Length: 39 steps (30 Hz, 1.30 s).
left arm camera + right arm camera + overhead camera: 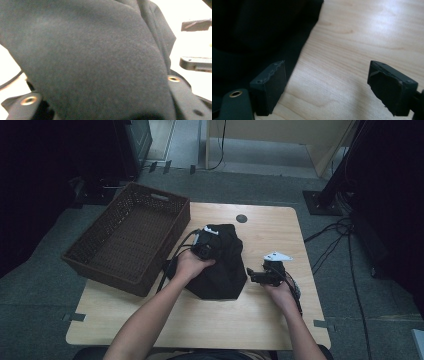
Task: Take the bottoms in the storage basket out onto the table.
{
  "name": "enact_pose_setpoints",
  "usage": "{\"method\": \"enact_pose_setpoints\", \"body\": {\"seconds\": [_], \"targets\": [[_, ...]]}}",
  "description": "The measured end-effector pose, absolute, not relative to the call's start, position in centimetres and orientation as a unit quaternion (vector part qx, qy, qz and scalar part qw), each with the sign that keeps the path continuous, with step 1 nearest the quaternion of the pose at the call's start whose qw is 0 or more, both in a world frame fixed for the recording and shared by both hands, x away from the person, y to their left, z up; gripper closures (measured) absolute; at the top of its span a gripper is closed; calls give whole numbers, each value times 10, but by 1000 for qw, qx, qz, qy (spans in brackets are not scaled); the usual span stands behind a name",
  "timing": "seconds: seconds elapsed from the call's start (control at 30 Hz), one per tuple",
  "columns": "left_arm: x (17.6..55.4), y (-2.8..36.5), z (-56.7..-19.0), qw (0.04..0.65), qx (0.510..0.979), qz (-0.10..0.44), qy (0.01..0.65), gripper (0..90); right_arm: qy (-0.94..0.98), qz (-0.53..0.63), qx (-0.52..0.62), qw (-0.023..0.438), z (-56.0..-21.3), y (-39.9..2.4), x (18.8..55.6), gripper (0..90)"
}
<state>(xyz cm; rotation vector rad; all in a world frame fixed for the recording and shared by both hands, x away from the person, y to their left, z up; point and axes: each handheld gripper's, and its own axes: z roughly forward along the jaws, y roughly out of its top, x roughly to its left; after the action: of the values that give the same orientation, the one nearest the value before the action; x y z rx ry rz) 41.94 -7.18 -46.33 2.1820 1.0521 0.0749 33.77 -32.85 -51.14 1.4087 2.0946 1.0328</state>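
On the middle of the wooden table [260, 310] lies the black cloth [222, 265], bunched into a loose heap, and both of my tongs are at it. My left tongs [204, 249] are pressed down into the top of the heap, and from their own camera I see dark fabric draped right over where the tips should be, so I cannot tell whether they are pinching a fold or just buried in it with the tips apart. My right tongs [334, 87] hover low over bare wood at the cloth's right edge, spread wide with nothing between them; one tip sits just beside the hem and the other is well out over the table. The main risk, as I judge it, is on the left: blind under that fold, I could close on too many layers, or on none, and lift a lump that slides out or drags the whole heap sideways. The hem by my right tip lies flat on the wood, so if I come in too high I would skate over it, and too low I would scrape the table and shove the edge away instead of catching it. The woven basket [127, 237] stands close on the left, its near corner almost beside my left hand [189, 266], and the cable [172, 265] trailing there could snag on it if I swing that way with cloth in tow.
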Motion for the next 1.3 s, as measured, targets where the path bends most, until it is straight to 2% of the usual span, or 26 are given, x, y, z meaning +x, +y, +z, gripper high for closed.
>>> {"method": "enact_pose_setpoints", "body": {"seconds": [0.27,0.47,0.5,0.67,0.87,1.03,1.3], "targets": [[421,-66,-457,347,846,62,401,280,759,369,497,204,-508,-322,337,159],[420,-55,-437,360,843,68,393,252,766,362,494,193,-511,-319,338,159],[420,-54,-434,355,846,63,393,224,766,362,497,190,-510,-318,338,159],[416,-46,-422,349,857,69,374,288,766,357,502,185,-511,-318,338,160],[414,-36,-409,349,855,51,380,292,768,353,503,181,-513,-318,338,160],[407,-28,-400,349,862,83,357,309,769,351,503,178,-514,-318,339,161],[405,-3,-386,345,857,91,371,358,774,343,503,176,-517,-317,339,161]]}}
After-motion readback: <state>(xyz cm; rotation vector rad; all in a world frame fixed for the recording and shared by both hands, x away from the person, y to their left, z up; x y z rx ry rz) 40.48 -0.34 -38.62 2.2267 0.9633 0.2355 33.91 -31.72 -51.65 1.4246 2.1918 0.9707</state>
